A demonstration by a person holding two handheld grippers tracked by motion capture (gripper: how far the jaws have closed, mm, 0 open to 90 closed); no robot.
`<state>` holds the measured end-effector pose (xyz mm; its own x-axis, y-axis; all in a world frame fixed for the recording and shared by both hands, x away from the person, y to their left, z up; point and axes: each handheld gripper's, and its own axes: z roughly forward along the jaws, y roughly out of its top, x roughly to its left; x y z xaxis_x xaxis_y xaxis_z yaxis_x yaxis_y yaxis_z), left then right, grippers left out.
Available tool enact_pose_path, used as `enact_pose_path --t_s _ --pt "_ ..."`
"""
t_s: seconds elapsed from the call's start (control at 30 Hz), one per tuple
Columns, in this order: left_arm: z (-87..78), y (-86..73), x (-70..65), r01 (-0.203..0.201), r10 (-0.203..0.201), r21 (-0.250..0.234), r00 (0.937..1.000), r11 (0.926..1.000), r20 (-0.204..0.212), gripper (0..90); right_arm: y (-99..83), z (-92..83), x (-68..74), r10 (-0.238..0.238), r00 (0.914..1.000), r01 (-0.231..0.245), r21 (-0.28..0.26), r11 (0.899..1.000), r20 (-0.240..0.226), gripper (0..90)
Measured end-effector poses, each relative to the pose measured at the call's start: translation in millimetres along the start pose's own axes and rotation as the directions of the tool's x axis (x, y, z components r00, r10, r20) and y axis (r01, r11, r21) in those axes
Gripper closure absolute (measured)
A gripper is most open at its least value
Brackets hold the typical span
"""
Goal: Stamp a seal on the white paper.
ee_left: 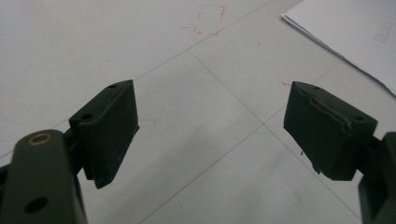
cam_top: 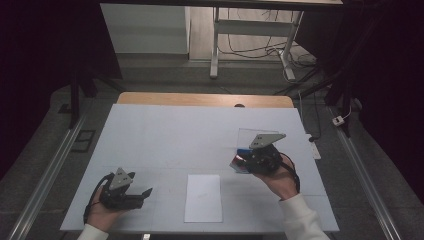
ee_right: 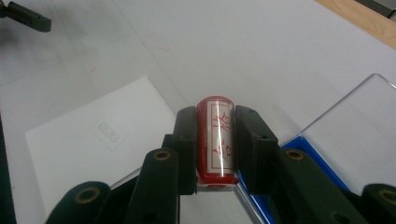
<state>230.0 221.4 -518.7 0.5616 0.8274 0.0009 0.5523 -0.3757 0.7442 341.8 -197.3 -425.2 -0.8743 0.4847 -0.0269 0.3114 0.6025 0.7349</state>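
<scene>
In the right gripper view my right gripper (ee_right: 215,140) is shut on a red stamp (ee_right: 215,140) with a white label and red characters, held above the white table. A blue ink-pad box (ee_right: 299,154) with a clear lid (ee_right: 359,126) lies just beneath and to the right. From the high view the right gripper (cam_top: 240,162) hangs at the table's right, beside the blue box (cam_top: 244,154). A white sheet of paper (cam_top: 203,197) lies at the front middle. My left gripper (cam_top: 142,194) rests at the front left, open, with nothing between its jaws (ee_left: 210,126).
The white table top (cam_top: 175,135) has a wooden strip (cam_top: 205,99) along its far edge. Metal rails run down both sides on the floor. A desk frame and cables stand beyond the table.
</scene>
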Motion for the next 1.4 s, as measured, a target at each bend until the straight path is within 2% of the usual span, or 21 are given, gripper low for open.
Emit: enact_pose_path --t_s 0.17,0.43,0.53,0.8,1.13,1.4 --pt "-0.1 -0.1 0.0 0.000 0.000 0.000 1.0000 1.0000 -0.002 17.9 1.0 2.1 9.5 -0.011 0.9998 0.011 0.002 1.000 -0.017 70.0" --pt "-0.6 0.3 0.2 -0.004 0.004 -0.001 1.0000 1.0000 -0.003 17.9 5.9 8.3 26.0 -0.058 0.9973 0.059 0.021 0.998 -0.045 70.0" --pt "-0.4 0.2 0.2 -0.003 0.003 0.000 1.0000 1.0000 -0.002 17.9 8.9 11.2 32.6 -0.086 0.9948 0.088 0.026 0.996 -0.054 70.0" --pt "-0.4 0.2 0.3 -0.001 0.001 -0.001 1.0000 1.0000 -0.002 17.9 14.2 20.5 48.2 -0.109 0.9890 0.113 0.031 0.993 -0.100 70.0" --pt "0.2 0.0 -0.1 0.001 -0.001 -0.001 1.0000 1.0000 0.002 18.0 17.4 37.3 66.6 -0.138 0.9788 0.146 0.046 0.988 -0.151 70.0" --pt "0.1 -0.2 0.2 0.002 -0.002 0.000 1.0000 1.0000 0.002 18.0 20.4 52.3 82.7 -0.189 0.9668 0.205 0.080 0.976 -0.172 70.0"
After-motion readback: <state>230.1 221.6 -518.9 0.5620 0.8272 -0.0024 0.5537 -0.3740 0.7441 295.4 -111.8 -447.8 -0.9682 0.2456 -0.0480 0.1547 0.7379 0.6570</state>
